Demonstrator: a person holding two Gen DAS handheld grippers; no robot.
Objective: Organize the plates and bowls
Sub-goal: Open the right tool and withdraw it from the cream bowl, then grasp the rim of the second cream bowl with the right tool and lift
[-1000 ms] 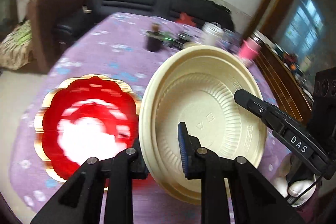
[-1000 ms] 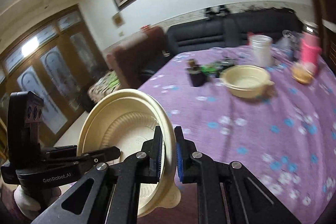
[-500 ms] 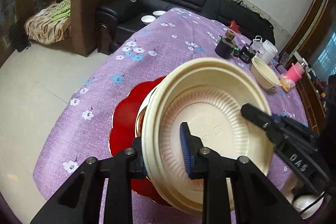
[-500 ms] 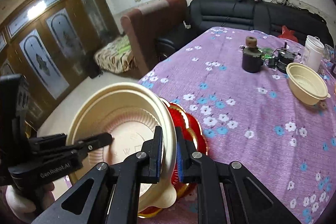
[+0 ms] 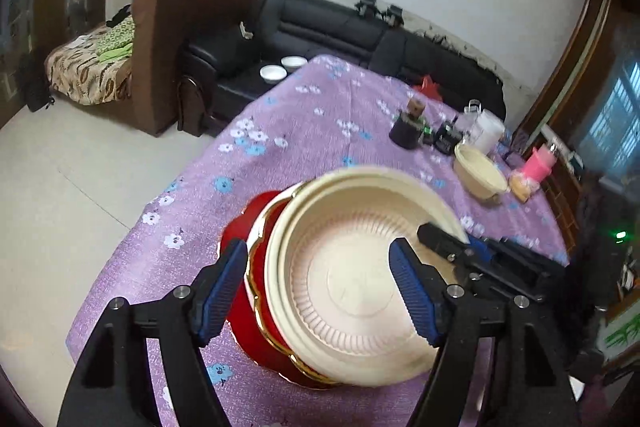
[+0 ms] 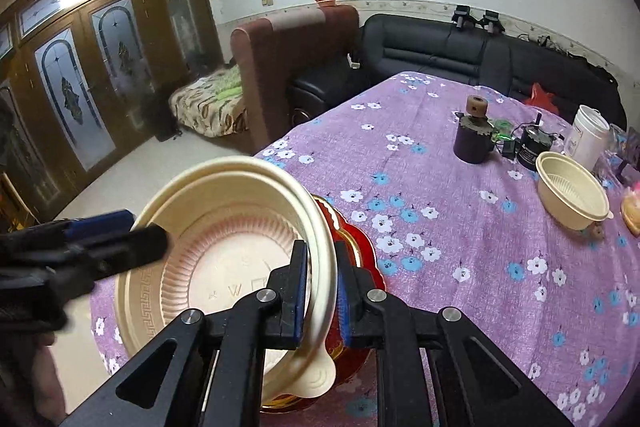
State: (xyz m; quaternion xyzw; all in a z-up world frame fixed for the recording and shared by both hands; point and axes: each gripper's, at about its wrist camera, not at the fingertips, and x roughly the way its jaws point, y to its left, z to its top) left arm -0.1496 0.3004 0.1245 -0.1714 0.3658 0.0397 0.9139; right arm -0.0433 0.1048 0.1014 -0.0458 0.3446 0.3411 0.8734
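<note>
A cream bowl (image 5: pixel 360 279) sits tilted on a red plate (image 5: pixel 256 315) on the purple table (image 5: pixel 304 131). The left gripper (image 5: pixel 320 287) has just been opening, its jaws clear of the rim. The right gripper (image 6: pixel 322 291) pinches the rim.

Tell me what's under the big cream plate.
A red, gold-rimmed plate lies under the cream plate, on the purple tablecloth. Its middle is covered, so anything there is hidden.

At the lower middle of the frame the right tongs (image 6: pixel 322 287) pinch the rim of a cream plate (image 6: pixel 224 255), tilted over a red gold-edged plate (image 6: pixel 358 255) on the purple flowered surface (image 6: pixel 460 267). From the left, the other tongs (image 6: pixel 132 239) reach over the cream plate's far edge. At the right edge sits a cream bowl (image 6: pixel 572 191).
</note>
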